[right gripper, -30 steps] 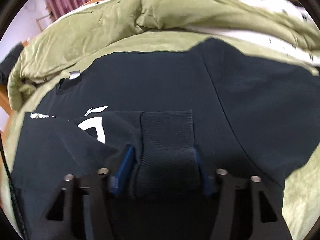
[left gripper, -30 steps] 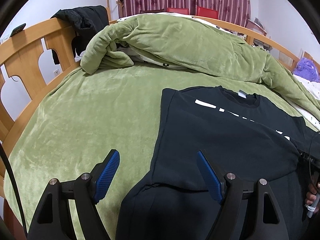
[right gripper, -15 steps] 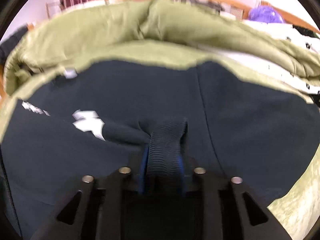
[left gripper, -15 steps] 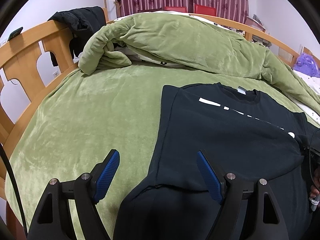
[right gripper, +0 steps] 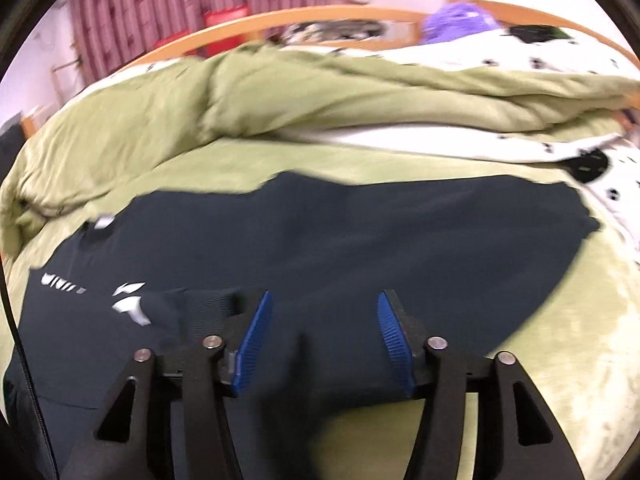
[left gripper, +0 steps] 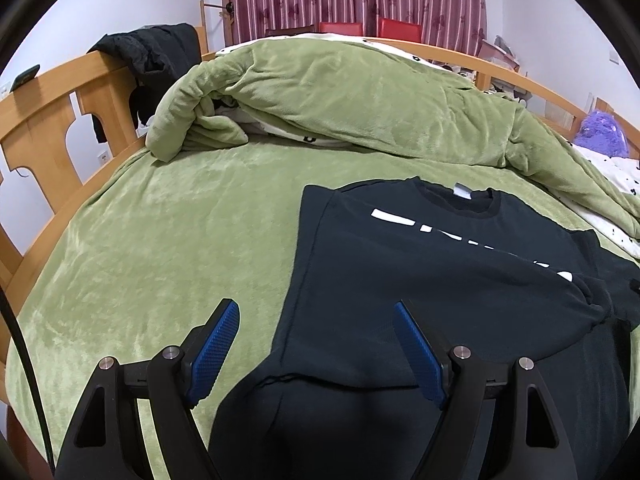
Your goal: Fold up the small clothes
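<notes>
While the black sweatshirt (left gripper: 460, 280) lies spread on the green bed cover (left gripper: 168, 240), one sleeve folded across its white lettering, the left hand-held gripper (left gripper: 316, 344) hangs over its lower left edge with jaws wide and nothing between them. The right hand-held gripper (right gripper: 324, 332) is also wide apart and grips nothing, the ribbed cuff (right gripper: 208, 308) lying just beside its left finger. A rumpled green quilt (left gripper: 340, 100) is heaped behind.
</notes>
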{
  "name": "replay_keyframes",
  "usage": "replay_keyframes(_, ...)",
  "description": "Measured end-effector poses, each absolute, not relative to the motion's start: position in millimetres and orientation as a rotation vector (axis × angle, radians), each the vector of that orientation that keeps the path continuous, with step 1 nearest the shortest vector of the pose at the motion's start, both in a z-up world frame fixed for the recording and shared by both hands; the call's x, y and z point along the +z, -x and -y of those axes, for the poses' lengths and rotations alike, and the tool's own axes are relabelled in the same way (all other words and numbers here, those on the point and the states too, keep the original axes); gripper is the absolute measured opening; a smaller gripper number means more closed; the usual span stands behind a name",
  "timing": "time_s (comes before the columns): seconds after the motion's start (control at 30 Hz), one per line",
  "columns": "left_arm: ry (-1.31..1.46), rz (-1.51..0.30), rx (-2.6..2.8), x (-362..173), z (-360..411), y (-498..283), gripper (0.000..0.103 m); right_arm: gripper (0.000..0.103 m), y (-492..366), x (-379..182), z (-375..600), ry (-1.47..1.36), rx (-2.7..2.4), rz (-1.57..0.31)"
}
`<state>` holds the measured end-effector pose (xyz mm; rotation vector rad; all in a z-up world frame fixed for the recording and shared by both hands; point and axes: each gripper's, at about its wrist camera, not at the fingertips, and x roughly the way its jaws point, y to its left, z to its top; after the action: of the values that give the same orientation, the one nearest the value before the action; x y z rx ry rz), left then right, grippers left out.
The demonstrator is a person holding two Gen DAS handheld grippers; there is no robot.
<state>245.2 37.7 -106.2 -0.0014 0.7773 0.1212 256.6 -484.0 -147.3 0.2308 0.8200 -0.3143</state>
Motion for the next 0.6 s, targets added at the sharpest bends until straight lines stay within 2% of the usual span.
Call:
replay_keyframes(0.23,-0.017,-0.779,0.126,-109,-28,-248,0.078,0.059,-225,-164,563,-0.279,-0.473,-0.831)
replay_keyframes(0.5,-0.017,-0.795,0.127,-117,-15,-255,0.078,0.060,-224,-200,612,-0.364,-0.518,-0.881)
replay_keyframes(0.6,-0.035,-0.798,0.141,-122,-11,-258,0.078,0.065,-227,-211,623,-0.383,-0.531,-0.884)
